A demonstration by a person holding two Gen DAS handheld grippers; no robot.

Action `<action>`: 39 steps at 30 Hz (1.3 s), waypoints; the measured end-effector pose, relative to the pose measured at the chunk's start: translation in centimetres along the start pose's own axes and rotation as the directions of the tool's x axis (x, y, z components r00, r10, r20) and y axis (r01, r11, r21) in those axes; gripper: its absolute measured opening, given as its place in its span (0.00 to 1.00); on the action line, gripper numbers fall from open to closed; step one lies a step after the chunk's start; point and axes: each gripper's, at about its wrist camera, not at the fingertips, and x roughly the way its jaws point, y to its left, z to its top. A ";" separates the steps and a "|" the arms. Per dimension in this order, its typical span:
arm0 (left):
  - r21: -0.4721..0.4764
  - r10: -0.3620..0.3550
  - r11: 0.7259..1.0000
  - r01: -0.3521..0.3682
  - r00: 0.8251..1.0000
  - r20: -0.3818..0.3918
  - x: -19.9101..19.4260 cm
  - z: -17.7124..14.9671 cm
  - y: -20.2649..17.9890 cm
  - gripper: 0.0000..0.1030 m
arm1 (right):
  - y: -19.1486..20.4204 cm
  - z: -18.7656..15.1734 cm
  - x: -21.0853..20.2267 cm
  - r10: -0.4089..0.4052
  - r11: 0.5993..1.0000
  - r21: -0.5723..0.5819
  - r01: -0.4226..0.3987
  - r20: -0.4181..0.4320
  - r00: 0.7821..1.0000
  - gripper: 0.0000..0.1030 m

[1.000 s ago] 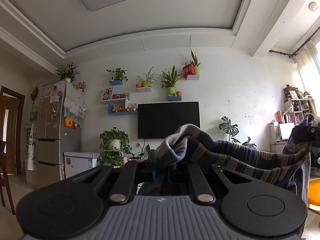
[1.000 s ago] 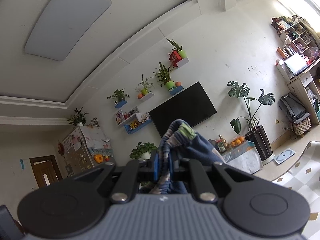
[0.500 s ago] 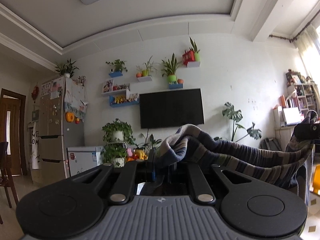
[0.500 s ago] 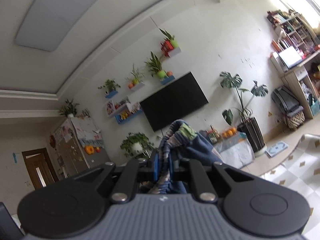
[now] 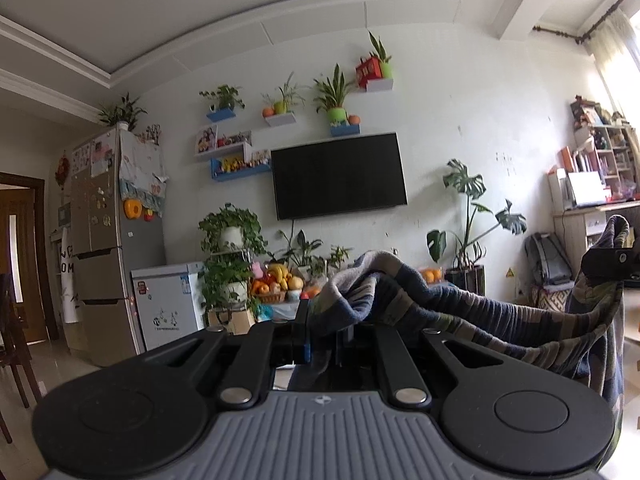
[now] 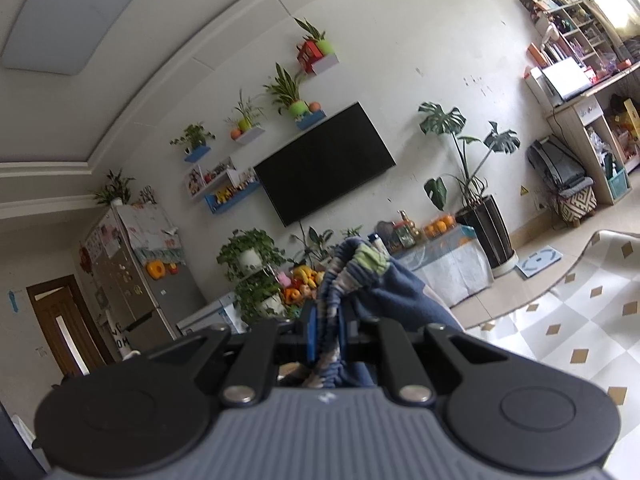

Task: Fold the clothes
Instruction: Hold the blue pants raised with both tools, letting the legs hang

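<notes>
A basket (image 5: 273,297) of fruit sits on the low stand under the black TV (image 5: 338,175), with bananas and oranges piled in it. More oranges (image 6: 439,225) lie on the covered stand by the big plant pot (image 6: 486,232). The left gripper (image 5: 322,330) is pressed nearly together and pinches one end of a striped garment (image 5: 460,316). The right gripper (image 6: 326,334) is pressed nearly together too and pinches a bunched, stretchy edge of the same blue and grey cloth (image 6: 352,280). In the left wrist view the right gripper (image 5: 610,261) shows at the far right, with cloth held in it. The striped garment is up in the air between the two grippers, not on any desk or floor. Its long side runs across from the left gripper to the right gripper, and it sags a little in the middle. The rest of the cloth hangs down below the right gripper. A pale rug with gold diamonds (image 6: 580,320) lies on the floor at the right.
</notes>
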 end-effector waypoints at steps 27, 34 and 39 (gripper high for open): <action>0.055 0.023 0.998 -0.017 0.994 -0.110 15.9 -4.3 -4.2 0.09 | -5.3 -2.1 16.8 -0.093 0.994 -0.060 0.087 -0.108 0.990 0.09; 0.073 0.029 0.997 -0.020 0.992 -0.124 20.0 -5.1 -5.2 0.09 | -7.0 -1.6 21.7 -0.118 0.992 -0.057 0.112 -0.115 0.986 0.09; 0.095 0.039 0.995 -0.027 0.991 -0.129 22.9 -5.9 -6.1 0.09 | -8.6 -1.8 24.9 -0.137 0.989 -0.068 0.130 -0.125 0.983 0.09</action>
